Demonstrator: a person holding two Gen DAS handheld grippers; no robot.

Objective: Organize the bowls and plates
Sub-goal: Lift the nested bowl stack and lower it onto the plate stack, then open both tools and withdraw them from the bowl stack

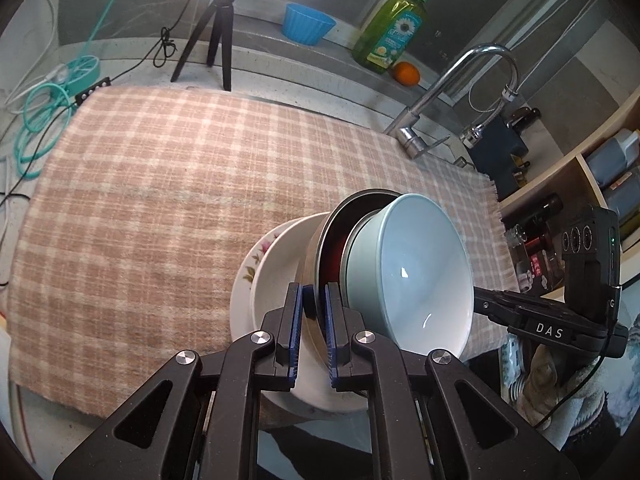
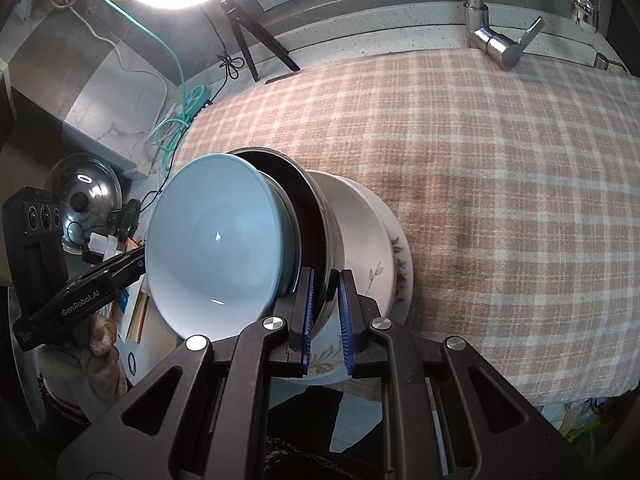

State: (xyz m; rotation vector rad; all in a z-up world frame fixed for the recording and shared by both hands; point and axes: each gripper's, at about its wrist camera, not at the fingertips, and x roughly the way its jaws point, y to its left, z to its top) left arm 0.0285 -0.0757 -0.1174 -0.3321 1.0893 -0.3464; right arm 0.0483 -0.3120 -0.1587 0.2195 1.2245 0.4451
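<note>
A nested stack is held between both grippers over the checked cloth's near edge. It holds a light blue bowl inside a steel bowl, then a white bowl and a floral plate. My left gripper is shut on the steel bowl's rim. My right gripper is shut on the same steel bowl's rim from the opposite side, with the blue bowl, white bowl and floral plate alongside. Each view shows the stack tipped on its side.
A pink checked cloth covers the counter. Behind it stand a tripod, a blue tub, a green soap bottle, an orange and a tap. A steel lid lies at left.
</note>
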